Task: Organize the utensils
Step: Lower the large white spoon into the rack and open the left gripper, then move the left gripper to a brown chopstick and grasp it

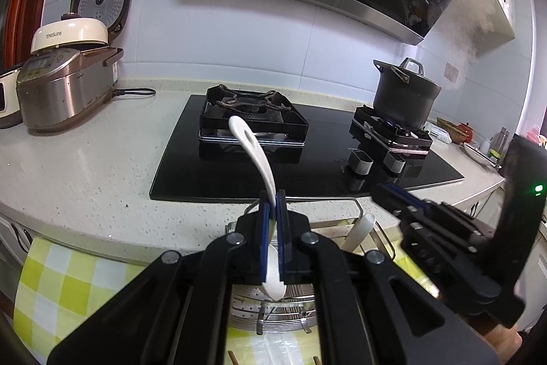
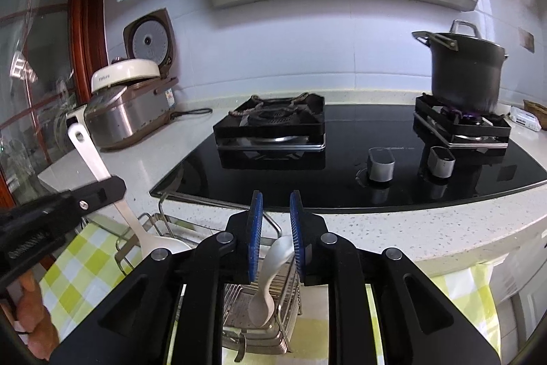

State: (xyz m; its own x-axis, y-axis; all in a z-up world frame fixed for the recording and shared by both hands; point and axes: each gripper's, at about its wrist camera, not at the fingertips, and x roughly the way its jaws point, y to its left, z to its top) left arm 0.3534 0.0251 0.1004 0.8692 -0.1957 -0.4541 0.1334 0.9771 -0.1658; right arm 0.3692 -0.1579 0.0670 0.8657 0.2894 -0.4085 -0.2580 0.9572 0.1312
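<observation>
Utensils are sitting thus: the left hand-held gripper (image 1: 272, 204) is clamping a white rice paddle (image 1: 254, 153), while the right hand-held gripper (image 2: 276, 209) is standing slightly apart around a beige spoon (image 2: 270, 279) in the wire rack (image 2: 283, 330).

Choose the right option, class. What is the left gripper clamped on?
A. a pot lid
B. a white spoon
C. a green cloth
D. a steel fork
B: the left gripper pinches the white spoon between its blue pads, handle pointing up toward the stove.
</observation>
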